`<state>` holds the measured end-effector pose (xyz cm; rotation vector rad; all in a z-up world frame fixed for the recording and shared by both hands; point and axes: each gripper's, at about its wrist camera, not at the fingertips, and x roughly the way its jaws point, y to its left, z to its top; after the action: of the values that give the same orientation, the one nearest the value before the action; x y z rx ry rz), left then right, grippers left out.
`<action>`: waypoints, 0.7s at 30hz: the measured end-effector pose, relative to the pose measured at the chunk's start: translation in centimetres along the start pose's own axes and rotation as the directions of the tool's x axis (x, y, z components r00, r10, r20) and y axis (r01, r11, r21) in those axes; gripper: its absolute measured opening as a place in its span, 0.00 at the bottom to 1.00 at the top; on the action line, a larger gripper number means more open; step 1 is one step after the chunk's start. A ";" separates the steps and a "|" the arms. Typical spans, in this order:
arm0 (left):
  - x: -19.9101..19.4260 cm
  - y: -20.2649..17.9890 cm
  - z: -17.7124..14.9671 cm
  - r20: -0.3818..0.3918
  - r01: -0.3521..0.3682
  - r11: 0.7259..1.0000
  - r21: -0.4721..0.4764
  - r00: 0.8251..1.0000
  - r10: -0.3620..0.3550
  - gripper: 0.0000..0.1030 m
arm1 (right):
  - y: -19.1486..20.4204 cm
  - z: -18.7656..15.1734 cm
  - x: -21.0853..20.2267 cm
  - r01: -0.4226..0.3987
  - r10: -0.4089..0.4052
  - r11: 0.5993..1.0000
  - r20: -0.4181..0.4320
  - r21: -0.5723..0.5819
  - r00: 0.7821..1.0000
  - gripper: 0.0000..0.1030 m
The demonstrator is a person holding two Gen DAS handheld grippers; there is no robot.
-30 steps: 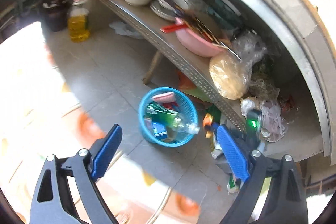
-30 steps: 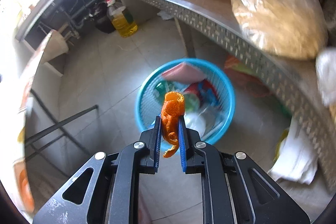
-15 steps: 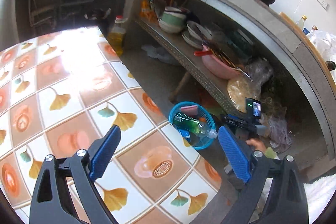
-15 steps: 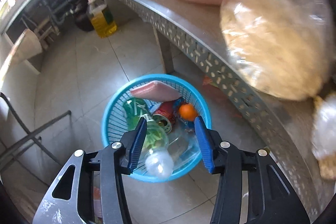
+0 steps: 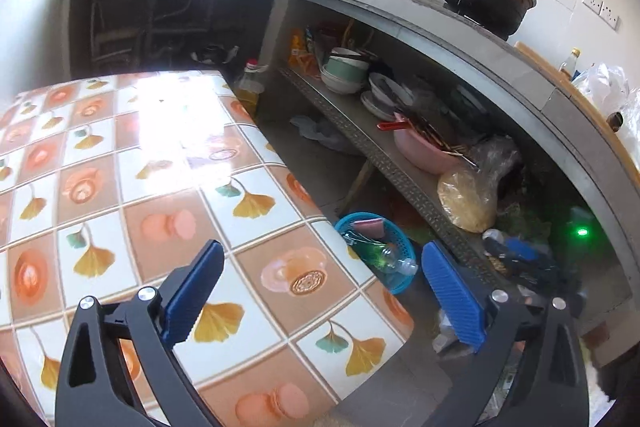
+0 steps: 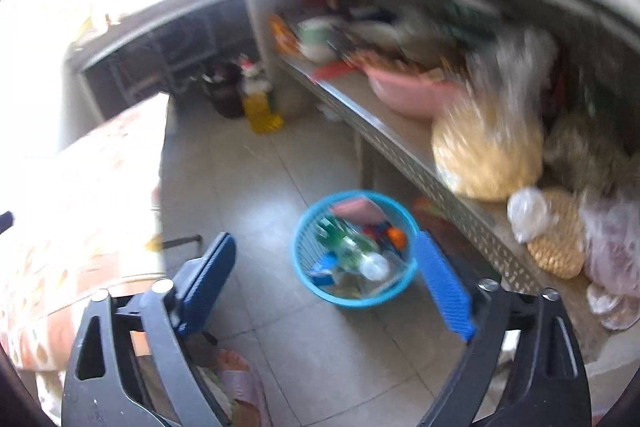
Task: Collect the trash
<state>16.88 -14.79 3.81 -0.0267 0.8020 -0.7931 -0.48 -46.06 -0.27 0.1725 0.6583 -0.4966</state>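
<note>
Colours: blue basket, tiled tabletop

Round blue mesh plastic basket (image 6: 354,297) holds green-and-clear bottle (image 6: 348,247), orange scrap (image 6: 396,235), pink flat piece (image 6: 358,209). Tabletop cloth (image 5: 120,163): orange/white checks, yellow ginkgo-leaf print. Pink plastic basin (image 5: 424,157). Grey floor tiles (image 6: 248,187).

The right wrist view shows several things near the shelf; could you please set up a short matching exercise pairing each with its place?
Things:
1. round blue plastic basket
2. pink plastic basin
3. yellow oil bottle
4. orange peel

Places:
A. on the metal shelf
B. inside the basket
C. on the floor, below the shelf's edge
D. on the floor, far end

Pairs: 1-C, 2-A, 3-D, 4-B
</note>
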 end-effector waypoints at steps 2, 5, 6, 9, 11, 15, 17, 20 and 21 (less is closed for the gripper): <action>-1.2 -0.7 -1.2 0.031 -0.042 0.999 -0.006 0.999 0.042 0.94 | 2.3 0.1 -2.3 -0.014 0.016 0.999 0.051 -0.049 0.999 0.92; -2.7 -1.4 -3.2 0.059 -0.098 0.995 -0.005 0.993 0.098 0.94 | 5.1 -0.6 -5.2 -0.046 0.055 0.992 0.081 -0.114 0.995 0.92; -3.1 -1.5 -3.8 0.064 -0.122 0.992 -0.008 0.990 0.123 0.94 | 5.7 -0.7 -5.8 -0.055 0.067 0.990 0.086 -0.129 0.994 0.92; -4.3 -1.5 -5.7 0.055 -0.188 0.982 -0.026 0.980 0.189 0.94 | 7.7 -1.8 -7.6 -0.104 0.119 0.982 0.091 -0.156 0.989 0.92; -5.1 -1.7 -6.7 0.047 -0.248 0.968 -0.036 0.967 0.250 0.94 | 8.8 -2.5 -8.4 -0.113 0.130 0.978 0.091 -0.174 0.987 0.92; -6.7 -2.3 -8.3 0.056 -0.369 0.929 -0.026 0.928 0.370 0.94 | 11.0 -3.7 -9.4 -0.130 0.149 0.968 0.075 -0.215 0.986 0.92; -7.6 -2.5 -8.7 0.072 -0.420 0.907 -0.021 0.905 0.420 0.94 | 11.7 -4.3 -10.2 -0.137 0.157 0.969 0.082 -0.204 0.984 0.92; -8.7 -2.3 -9.2 0.068 -0.476 0.879 -0.025 0.877 0.476 0.94 | 12.1 -5.1 -10.6 -0.148 0.164 0.973 0.079 -0.177 0.983 0.92; -8.8 -2.0 -9.3 0.059 -0.488 0.873 -0.029 0.871 0.488 0.94 | 12.4 -5.5 -10.7 -0.130 0.144 0.975 0.067 -0.178 0.987 0.92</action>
<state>5.79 -8.09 3.43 0.1352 0.7104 -0.3022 -4.61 -29.46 2.13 0.0332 0.6035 -0.3097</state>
